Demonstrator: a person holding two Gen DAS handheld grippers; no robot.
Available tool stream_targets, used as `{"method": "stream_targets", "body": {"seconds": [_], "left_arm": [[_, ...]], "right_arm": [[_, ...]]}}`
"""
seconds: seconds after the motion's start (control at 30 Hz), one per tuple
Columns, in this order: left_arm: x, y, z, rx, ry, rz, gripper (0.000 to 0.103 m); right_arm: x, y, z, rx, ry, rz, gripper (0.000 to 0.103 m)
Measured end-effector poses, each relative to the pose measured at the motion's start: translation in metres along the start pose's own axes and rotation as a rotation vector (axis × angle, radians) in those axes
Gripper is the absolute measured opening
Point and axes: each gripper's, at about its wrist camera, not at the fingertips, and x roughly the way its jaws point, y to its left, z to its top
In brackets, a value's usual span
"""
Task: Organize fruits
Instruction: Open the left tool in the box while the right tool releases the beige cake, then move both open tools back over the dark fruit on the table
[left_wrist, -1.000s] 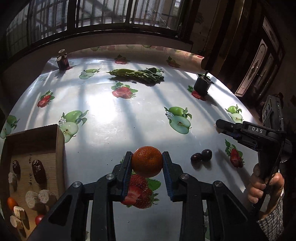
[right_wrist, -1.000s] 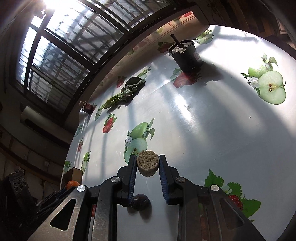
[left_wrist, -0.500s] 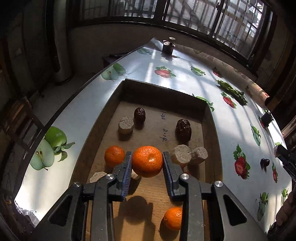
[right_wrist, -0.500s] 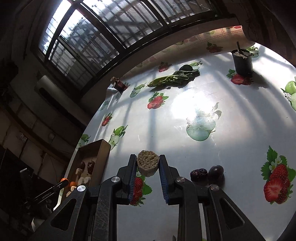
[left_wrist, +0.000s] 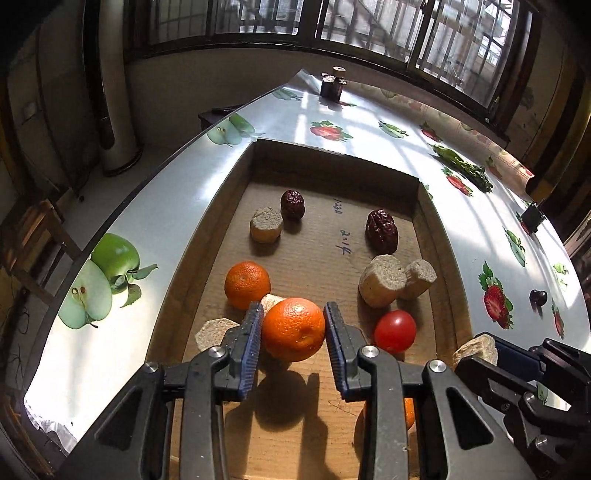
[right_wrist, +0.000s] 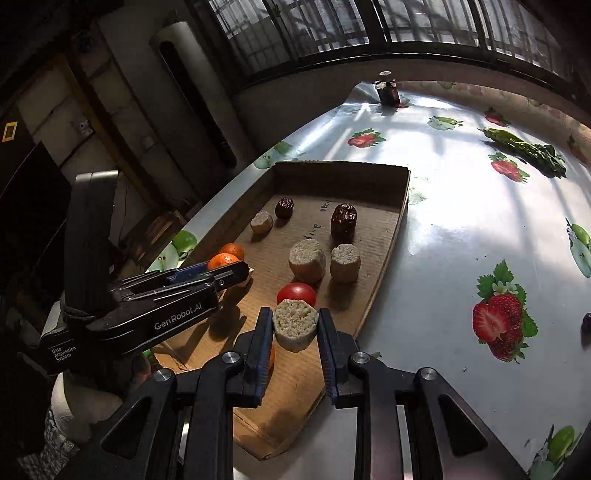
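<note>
Over the cardboard tray (left_wrist: 236, 173), left wrist view: the left gripper (left_wrist: 293, 332), off the open table a second ago, is now hovering low, clamping a tangerine (left_wrist: 293, 328), ready to release. Right wrist view: the right gripper (right_wrist: 295, 326) is arriving at the tray's near edge, gripping a beige chunk (right_wrist: 294, 325); both drops are pending.
</note>
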Motion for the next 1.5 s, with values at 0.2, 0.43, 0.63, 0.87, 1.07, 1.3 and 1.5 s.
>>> {"method": "stream_targets", "body": {"seconds": [0.2, 0.43, 0.63, 0.87, 1.07, 1.3, 1.5], "left_arm": [[0.002, 0.009, -0.001, -0.031, 0.011, -0.024, 0.034], [-0.01, 0.017, 0.001, -0.076, -0.002, -0.052, 0.046], [-0.026, 0.016, 0.007, -0.092, -0.042, -0.061, 0.051], [-0.036, -0.009, 0.009, -0.018, -0.071, -0.033, 0.055], [-0.043, -0.035, 0.003, 0.048, -0.105, 0.025, 0.081], [-0.052, -0.057, -0.002, 0.114, -0.12, 0.053, 0.082], [-0.059, -0.067, -0.005, 0.142, -0.145, 0.077, 0.082]], "right_arm": [[0.012, 0.017, -0.007, -0.107, 0.003, -0.121, 0.026], [0.021, 0.018, -0.005, -0.097, 0.014, -0.127, 0.029], [0.004, 0.017, -0.003, -0.057, -0.023, -0.131, 0.05], [-0.039, -0.016, -0.013, 0.157, -0.1, -0.121, 0.065], [-0.059, -0.044, -0.027, 0.258, -0.126, -0.158, 0.066], [-0.062, -0.052, -0.037, 0.278, -0.12, -0.158, 0.066], [-0.069, -0.055, -0.043, 0.284, -0.134, -0.167, 0.071]]}}
